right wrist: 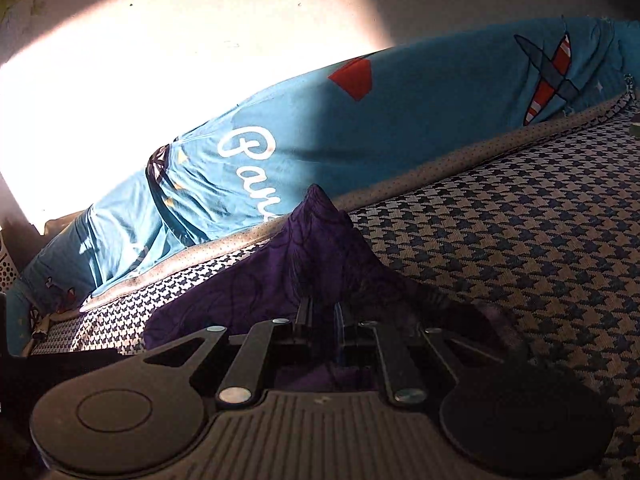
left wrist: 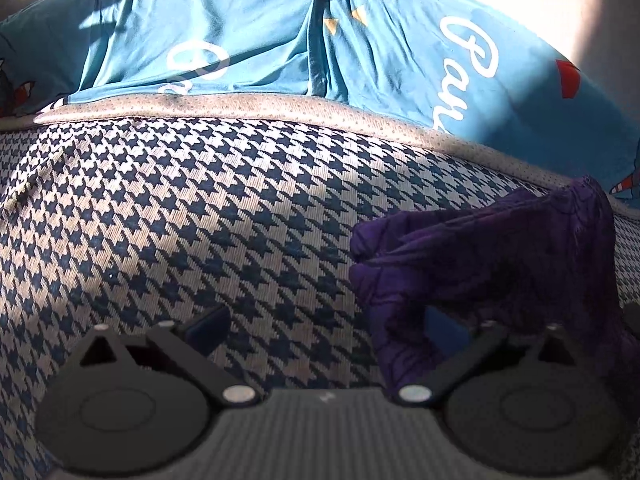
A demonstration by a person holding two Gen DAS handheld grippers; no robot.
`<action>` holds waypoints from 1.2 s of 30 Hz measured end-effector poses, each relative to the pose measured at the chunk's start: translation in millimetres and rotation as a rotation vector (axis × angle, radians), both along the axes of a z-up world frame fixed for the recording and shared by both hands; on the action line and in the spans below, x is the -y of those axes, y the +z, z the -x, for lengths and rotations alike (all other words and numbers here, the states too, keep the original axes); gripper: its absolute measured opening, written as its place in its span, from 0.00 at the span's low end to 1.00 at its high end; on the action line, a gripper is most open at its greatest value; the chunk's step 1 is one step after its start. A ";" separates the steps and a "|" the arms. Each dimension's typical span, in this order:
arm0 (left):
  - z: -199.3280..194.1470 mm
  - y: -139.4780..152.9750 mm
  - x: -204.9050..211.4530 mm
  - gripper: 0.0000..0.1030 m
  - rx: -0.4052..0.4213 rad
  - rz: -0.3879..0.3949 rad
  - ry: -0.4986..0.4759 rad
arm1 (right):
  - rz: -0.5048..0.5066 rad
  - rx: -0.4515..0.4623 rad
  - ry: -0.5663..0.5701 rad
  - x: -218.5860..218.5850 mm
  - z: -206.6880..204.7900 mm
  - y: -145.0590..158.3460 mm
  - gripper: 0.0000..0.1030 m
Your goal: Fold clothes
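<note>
Purple garment [right wrist: 320, 264] lies bunched on a houndstooth-patterned mattress [left wrist: 180, 208], blue-and-cream weave, with grey dotted piping [left wrist: 240, 106] along its far edge. Right gripper [right wrist: 325, 312] has its fingers drawn close together on a fold of the purple cloth, which rises in a peak toward 12 o'clock just past the tips; more cloth spreads out toward 9 o'clock in that view. Left gripper [left wrist: 328, 328] stands wide open over bare mattress; its 3 o'clock finger [left wrist: 448, 332] sits against or under the garment's edge, cannot tell which, and the 9 o'clock finger is well clear of it. Nothing is pinched there. In the left wrist view the garment [left wrist: 492, 264] sits at 3 o'clock. Beyond the piping, a teal printed sheet [left wrist: 248, 32] with white script runs along a sunlit pale wall [right wrist: 160, 40].
</note>
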State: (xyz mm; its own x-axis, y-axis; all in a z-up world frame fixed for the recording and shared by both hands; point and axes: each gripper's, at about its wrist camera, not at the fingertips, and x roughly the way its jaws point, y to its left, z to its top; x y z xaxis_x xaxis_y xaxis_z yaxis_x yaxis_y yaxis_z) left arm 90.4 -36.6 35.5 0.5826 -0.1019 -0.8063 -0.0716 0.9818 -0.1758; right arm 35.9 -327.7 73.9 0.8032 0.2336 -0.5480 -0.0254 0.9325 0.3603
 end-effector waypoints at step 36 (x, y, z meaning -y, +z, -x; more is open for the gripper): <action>-7.1 -0.8 -13.7 1.00 -0.057 0.072 0.077 | 0.013 0.025 -0.169 -25.6 -72.0 -28.7 0.15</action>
